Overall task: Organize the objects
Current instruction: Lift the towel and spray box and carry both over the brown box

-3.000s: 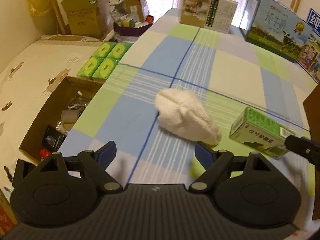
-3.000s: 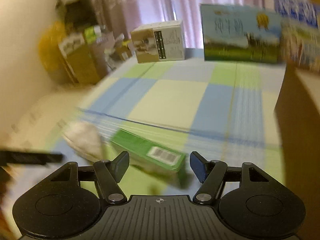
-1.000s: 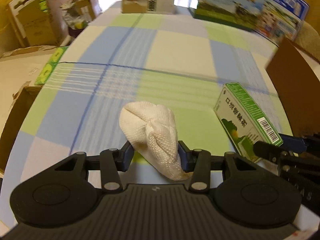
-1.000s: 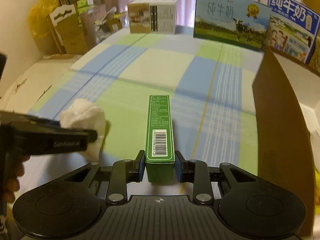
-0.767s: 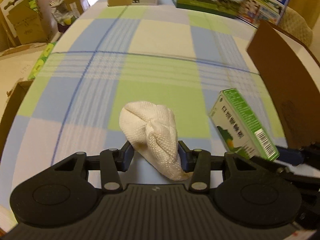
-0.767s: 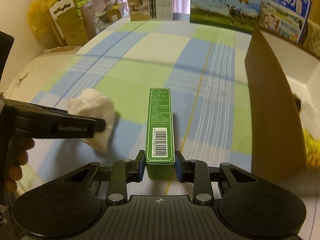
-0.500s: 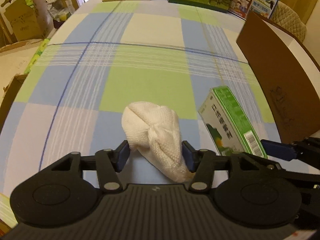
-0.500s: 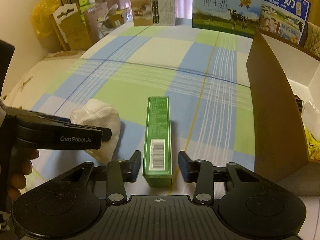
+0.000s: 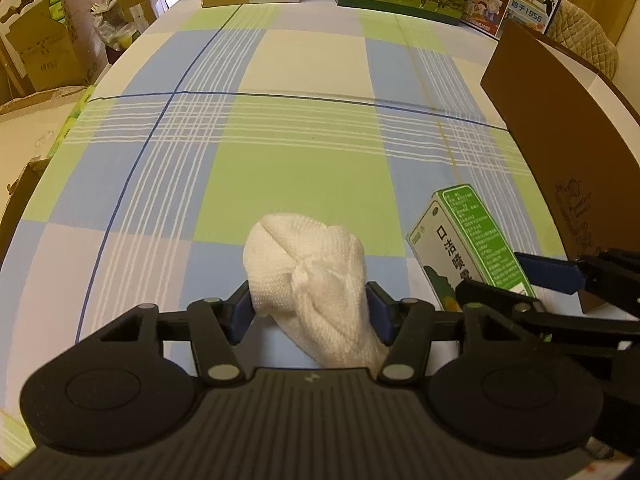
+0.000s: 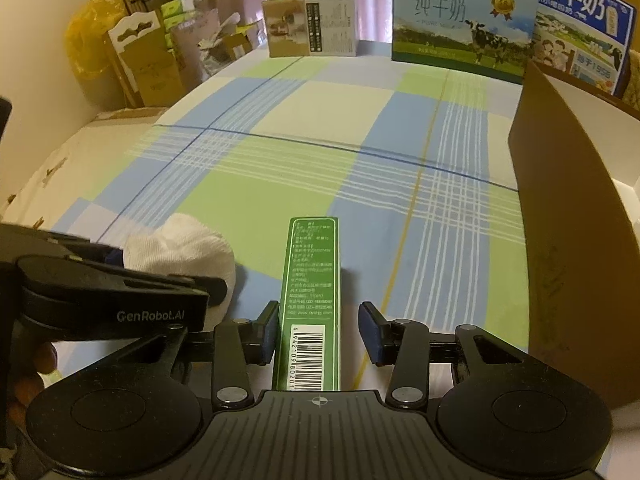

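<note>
A white knitted cloth bundle (image 9: 308,276) sits between the fingers of my left gripper (image 9: 308,314), which is closed on it low over the checked tablecloth. It also shows in the right wrist view (image 10: 180,248). A long green carton (image 10: 312,288) lies on the cloth between the fingers of my right gripper (image 10: 318,332), whose jaws stand apart with a gap on the right side. The carton also shows in the left wrist view (image 9: 468,244).
A brown cardboard box flap (image 10: 568,216) stands close on the right, also in the left wrist view (image 9: 560,136). Milk cartons (image 10: 460,20) and a beige box (image 10: 310,28) line the far table edge. Boxes and clutter (image 9: 44,48) stand off the left side.
My right gripper has opened off the green carton, which now rests on the tablecloth. My left gripper still grips the white cloth and both have lowered and drifted toward the brown box.
</note>
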The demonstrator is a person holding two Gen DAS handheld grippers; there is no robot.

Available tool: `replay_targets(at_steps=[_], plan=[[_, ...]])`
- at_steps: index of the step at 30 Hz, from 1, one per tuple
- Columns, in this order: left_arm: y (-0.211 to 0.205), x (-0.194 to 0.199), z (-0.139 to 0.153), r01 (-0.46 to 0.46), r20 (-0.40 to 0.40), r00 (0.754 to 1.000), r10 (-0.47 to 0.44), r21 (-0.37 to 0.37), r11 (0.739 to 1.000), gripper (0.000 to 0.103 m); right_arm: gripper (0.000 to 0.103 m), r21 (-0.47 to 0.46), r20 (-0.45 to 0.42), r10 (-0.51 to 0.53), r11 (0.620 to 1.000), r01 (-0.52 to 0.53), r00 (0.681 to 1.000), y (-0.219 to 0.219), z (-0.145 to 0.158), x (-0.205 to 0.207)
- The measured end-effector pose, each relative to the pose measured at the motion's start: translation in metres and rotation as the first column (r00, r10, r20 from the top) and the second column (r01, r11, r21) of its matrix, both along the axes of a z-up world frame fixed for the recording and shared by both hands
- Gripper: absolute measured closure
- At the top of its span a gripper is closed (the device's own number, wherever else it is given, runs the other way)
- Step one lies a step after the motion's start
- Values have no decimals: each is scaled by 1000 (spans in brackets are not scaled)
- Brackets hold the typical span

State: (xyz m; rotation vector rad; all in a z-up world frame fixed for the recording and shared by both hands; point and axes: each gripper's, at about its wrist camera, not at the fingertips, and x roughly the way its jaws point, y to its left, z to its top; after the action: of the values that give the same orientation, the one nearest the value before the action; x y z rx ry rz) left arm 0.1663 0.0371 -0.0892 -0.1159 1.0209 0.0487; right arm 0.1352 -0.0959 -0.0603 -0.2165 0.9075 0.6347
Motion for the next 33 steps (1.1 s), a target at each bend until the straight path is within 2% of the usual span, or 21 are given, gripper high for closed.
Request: replay_targets(at_steps=[1,3,9,33], plan=[[-1,1,0,4,2,1000,-4,4,1000,51,72,2,-1,3,1000,-3,1000,0,-1,0],[-4,2,0,16,7,1000,-16,20,1000,53,76,7,-5,4,1000,-4,1000,-1,-2,1],[-12,3,-1,58,17,998,-59,65,996,56,76,12,-1,-1,1000,1,1000,-4,-2,1],[-17,-7,10,96,43,994,-100,89,991,61,76,69,15,-48,997,47,999,-26,13,-11]])
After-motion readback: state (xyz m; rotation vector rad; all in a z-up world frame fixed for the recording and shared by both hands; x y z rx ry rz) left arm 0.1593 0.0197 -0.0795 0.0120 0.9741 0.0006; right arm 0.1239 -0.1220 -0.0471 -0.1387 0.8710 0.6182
